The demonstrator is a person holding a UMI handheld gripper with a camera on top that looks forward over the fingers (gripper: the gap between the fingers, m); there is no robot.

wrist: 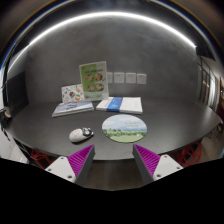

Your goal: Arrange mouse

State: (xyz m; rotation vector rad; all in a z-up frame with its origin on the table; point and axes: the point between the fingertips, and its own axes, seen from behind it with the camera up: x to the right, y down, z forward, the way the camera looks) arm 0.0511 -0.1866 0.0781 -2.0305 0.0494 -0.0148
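Observation:
A small white and grey mouse (80, 133) lies on the dark table (50, 120), beyond my left finger and just left of a round mouse pad (125, 127) with a green landscape print. My gripper (113, 160) is held back from both, above the near part of the table. Its two fingers, with purple pads (82, 158), stand wide apart with nothing between them. The mouse rests on the table on its own, clear of the fingers.
At the back of the table a leaflet (93, 75) stands upright, with a flat booklet (73, 97) before it and a white and blue folder (122, 103) to its right. Several wall sockets (127, 77) sit behind. Red chair parts (35, 157) show near the table's front edge.

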